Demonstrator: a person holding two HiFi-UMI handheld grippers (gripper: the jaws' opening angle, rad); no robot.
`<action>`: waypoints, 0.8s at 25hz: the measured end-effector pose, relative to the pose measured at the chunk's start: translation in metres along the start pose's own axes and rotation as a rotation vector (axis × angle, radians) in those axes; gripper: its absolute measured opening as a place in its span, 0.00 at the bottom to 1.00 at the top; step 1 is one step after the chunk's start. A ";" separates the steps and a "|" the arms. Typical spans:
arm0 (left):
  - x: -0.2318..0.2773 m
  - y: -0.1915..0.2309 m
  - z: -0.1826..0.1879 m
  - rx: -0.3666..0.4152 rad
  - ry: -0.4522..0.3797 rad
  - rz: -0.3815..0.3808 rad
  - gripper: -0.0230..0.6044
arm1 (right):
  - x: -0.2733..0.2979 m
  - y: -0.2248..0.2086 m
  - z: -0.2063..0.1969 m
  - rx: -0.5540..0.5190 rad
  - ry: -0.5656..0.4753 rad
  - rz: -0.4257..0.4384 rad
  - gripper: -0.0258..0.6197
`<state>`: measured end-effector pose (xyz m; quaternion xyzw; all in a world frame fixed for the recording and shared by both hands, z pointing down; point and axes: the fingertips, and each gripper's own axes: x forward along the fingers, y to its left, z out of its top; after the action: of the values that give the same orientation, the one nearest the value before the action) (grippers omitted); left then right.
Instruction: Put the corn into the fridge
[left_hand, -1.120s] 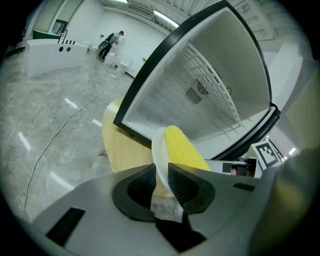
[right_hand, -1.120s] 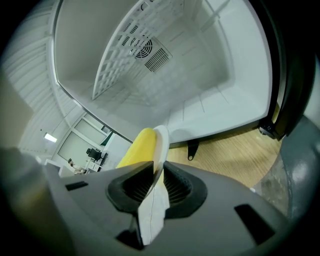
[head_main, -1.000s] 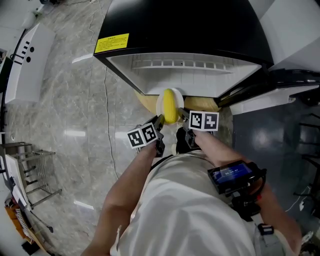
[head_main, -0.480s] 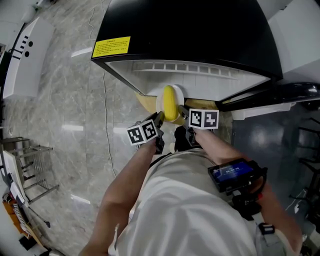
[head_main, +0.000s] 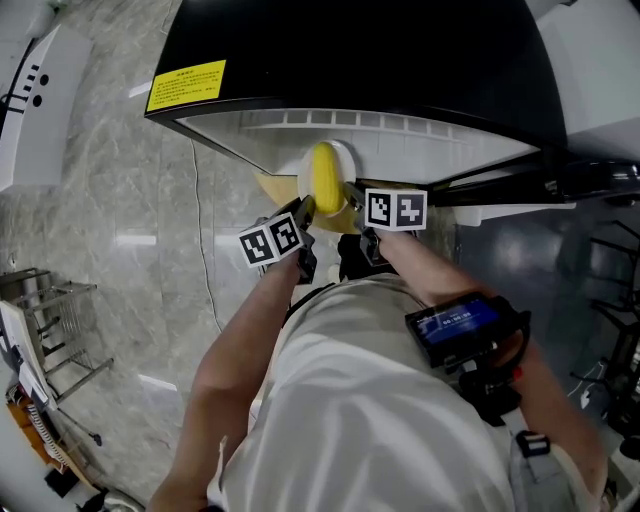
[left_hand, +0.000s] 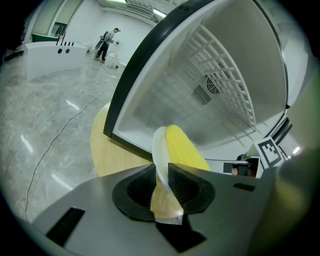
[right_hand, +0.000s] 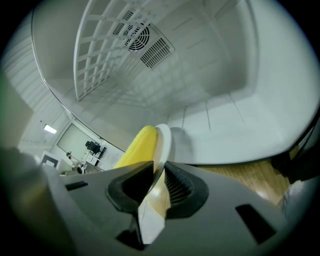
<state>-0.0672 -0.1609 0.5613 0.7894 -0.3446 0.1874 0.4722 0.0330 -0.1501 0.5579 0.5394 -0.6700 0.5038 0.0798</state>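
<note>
A yellow corn cob lies on a small white plate that I hold at the mouth of the open black mini fridge. My left gripper is shut on the plate's left rim, with the corn just beyond its jaws. From the other side, my right gripper is shut on the right rim, the corn showing to its left. The fridge's white inside with its wire shelf and back vent lies straight ahead.
The fridge stands on a round wooden table, seen also under the plate. Marble floor spreads to the left with a cable across it. A white counter and a metal rack stand at far left. The dark fridge door hangs open at right.
Both grippers have carried the plate with the corn forward and a little left, closer to the fridge opening. Their hold on the rim is unchanged.
</note>
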 end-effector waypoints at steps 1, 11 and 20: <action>0.000 -0.001 -0.001 -0.001 -0.001 0.001 0.16 | -0.001 0.000 0.000 -0.003 0.001 0.001 0.13; 0.035 -0.004 0.024 -0.045 -0.042 0.025 0.16 | 0.025 -0.025 0.038 -0.076 0.047 0.016 0.13; 0.035 0.000 0.038 -0.082 -0.112 0.039 0.15 | 0.039 -0.019 0.059 -0.157 0.052 0.046 0.13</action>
<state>-0.0442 -0.2068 0.5644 0.7719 -0.3931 0.1379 0.4803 0.0582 -0.2189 0.5662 0.5029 -0.7171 0.4653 0.1275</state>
